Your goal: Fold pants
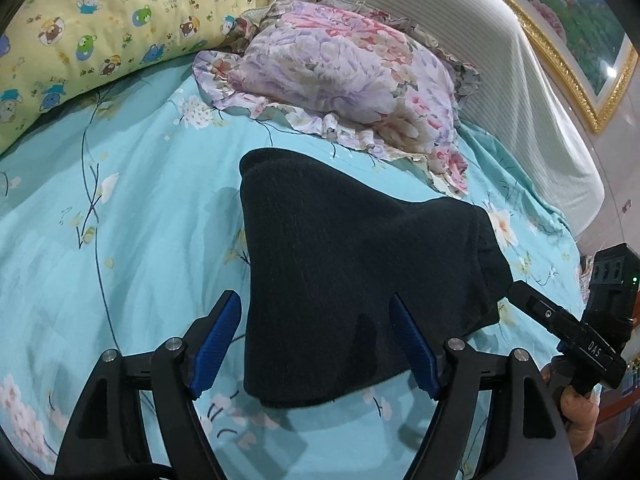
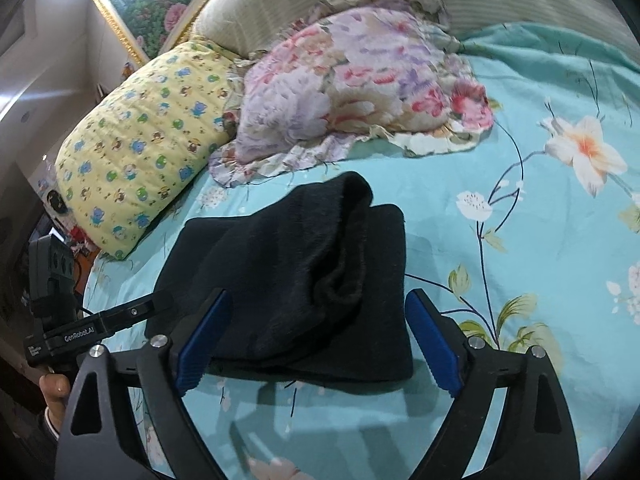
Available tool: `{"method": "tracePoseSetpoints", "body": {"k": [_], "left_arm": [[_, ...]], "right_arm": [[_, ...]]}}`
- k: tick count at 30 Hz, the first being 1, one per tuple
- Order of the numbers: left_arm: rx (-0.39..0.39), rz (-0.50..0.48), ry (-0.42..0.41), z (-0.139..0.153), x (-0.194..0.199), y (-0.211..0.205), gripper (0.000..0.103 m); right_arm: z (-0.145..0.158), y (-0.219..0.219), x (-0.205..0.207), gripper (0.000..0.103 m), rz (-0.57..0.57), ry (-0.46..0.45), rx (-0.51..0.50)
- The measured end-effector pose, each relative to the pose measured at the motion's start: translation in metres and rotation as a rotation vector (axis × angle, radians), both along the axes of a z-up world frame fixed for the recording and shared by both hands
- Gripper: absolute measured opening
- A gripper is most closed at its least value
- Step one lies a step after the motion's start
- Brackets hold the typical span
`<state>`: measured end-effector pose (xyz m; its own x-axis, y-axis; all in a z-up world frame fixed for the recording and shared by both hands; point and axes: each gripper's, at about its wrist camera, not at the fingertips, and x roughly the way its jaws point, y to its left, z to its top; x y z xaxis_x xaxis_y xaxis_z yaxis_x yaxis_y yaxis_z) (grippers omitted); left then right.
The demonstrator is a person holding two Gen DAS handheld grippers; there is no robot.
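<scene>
The black pants point(image 1: 352, 280) lie folded into a compact bundle on the teal floral bedsheet point(image 1: 140, 240). My left gripper point(image 1: 316, 320) is open, its blue pads point(image 1: 218, 340) on either side of the bundle's near edge, holding nothing. In the right wrist view the same pants point(image 2: 296, 280) show a rumpled top layer. My right gripper point(image 2: 320, 328) is open and spans the bundle's near edge, empty. The right gripper also shows at the right edge of the left wrist view point(image 1: 516, 290), and the left gripper at the left edge of the right wrist view point(image 2: 160, 300).
A floral ruffled pillow point(image 1: 344, 72) lies just beyond the pants. A yellow cartoon-print pillow point(image 1: 100, 28) sits at the far left. A cream ribbed headboard point(image 1: 500, 60) and a gold-framed picture point(image 1: 580, 40) stand behind the bed.
</scene>
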<state>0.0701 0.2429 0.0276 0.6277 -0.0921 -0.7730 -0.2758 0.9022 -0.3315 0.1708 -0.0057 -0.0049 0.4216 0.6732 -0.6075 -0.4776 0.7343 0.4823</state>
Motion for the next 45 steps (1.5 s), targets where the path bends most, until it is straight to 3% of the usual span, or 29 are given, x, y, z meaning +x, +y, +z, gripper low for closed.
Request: {"method": "tracePoseSetpoints", "body": {"k": [6, 17, 20, 45], "left_arm": [[-0.016, 0.000, -0.006, 0.005, -0.012, -0.003, 0.079], [0.049, -0.007, -0.030, 0.015, -0.036, -0.023, 0.079], [0.069, -0.011, -0.031, 0.015, -0.040, -0.028, 0.079], [0.334, -0.005, -0.014, 0.010, -0.055, -0.064, 0.082]], "right_arm": [[0.009, 0.002, -0.015, 0.089, 0.026, -0.057, -0.022], [0.015, 0.009, -0.041, 0.090, 0.086, -0.140, -0.071], [0.015, 0.010, -0.047, 0.095, 0.092, -0.156, -0.086], [0.004, 0.011, -0.073, 0.099, 0.116, -0.225, -0.125]]}}
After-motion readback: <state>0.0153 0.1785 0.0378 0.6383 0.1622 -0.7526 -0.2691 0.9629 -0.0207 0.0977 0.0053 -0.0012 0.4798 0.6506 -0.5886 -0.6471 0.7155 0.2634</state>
